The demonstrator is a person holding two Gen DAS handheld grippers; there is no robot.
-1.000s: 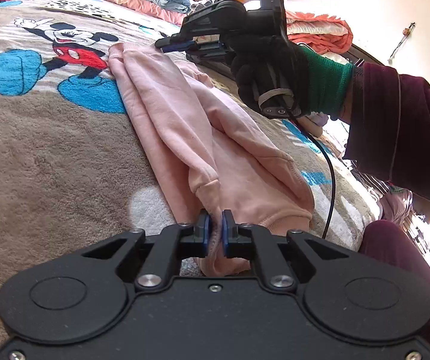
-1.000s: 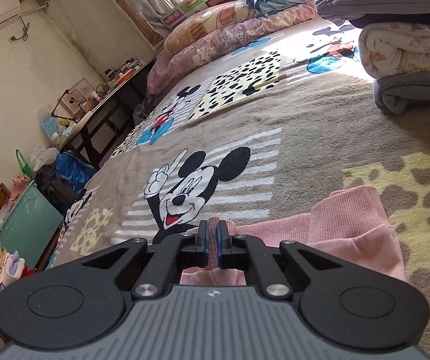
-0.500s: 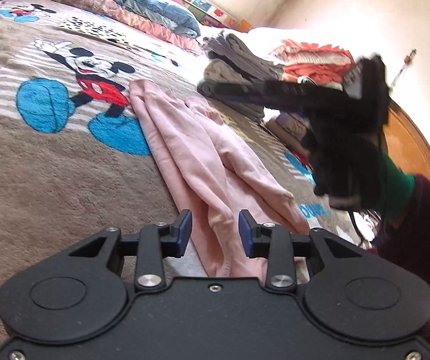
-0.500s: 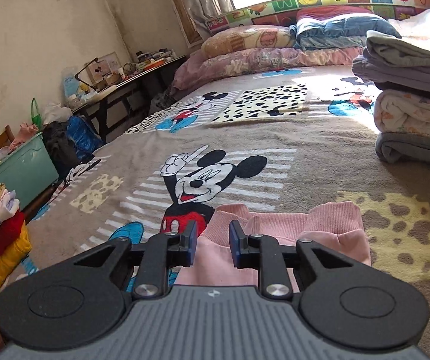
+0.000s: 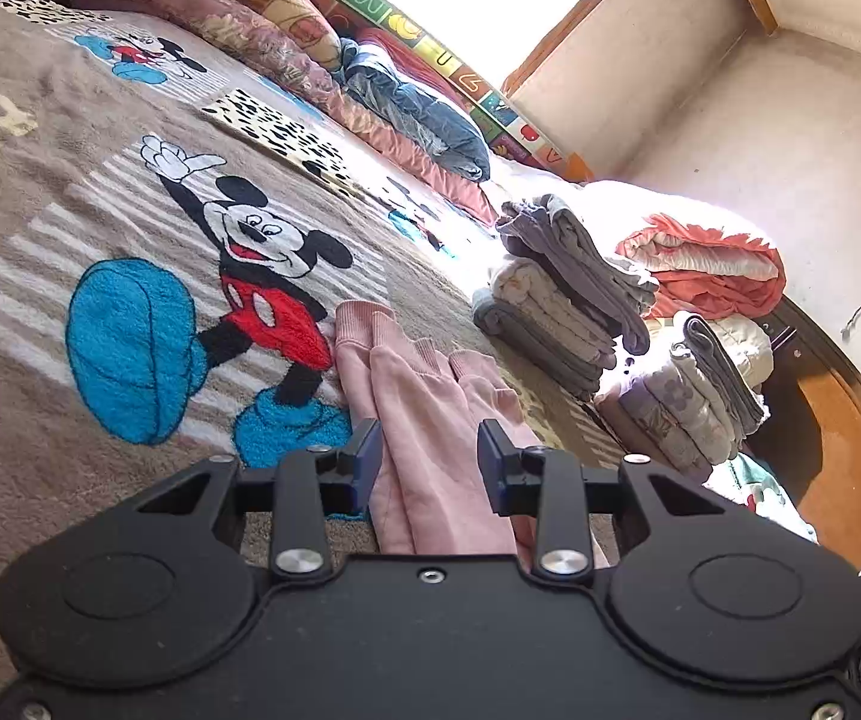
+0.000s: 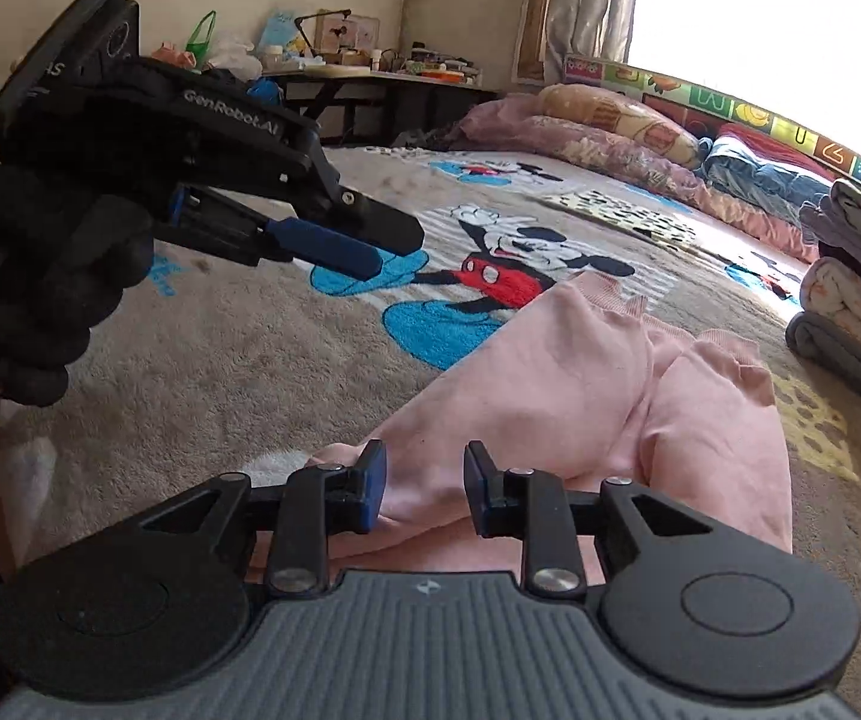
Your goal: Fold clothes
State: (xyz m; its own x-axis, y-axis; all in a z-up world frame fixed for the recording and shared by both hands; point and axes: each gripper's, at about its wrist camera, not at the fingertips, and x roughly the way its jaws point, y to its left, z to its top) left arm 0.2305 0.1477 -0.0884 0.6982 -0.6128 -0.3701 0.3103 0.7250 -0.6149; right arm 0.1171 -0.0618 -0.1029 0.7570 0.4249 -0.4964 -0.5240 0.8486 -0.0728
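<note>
Both jaws stand spread with nothing pinched: the left gripper (image 5: 428, 459) and right gripper (image 6: 422, 487) were clamped a second ago and the right's jaws have just been opening. The pink garment (image 6: 598, 396) lies folded lengthwise ahead of and beneath both, released on the cartoon-mouse blanket (image 5: 70, 192). Right of the left jaws stand two stacks of folded laundry (image 5: 568, 300). Pillows (image 6: 598, 120) line the bed's far edge under a bright window.

Bed with cartoon-mouse blanket (image 5: 58, 468). Directly on it: pink garment (image 6: 580, 396), centre; folded stacks (image 5: 556, 300) at three o'clock; pillows (image 5: 262, 18) at twelve.
</note>
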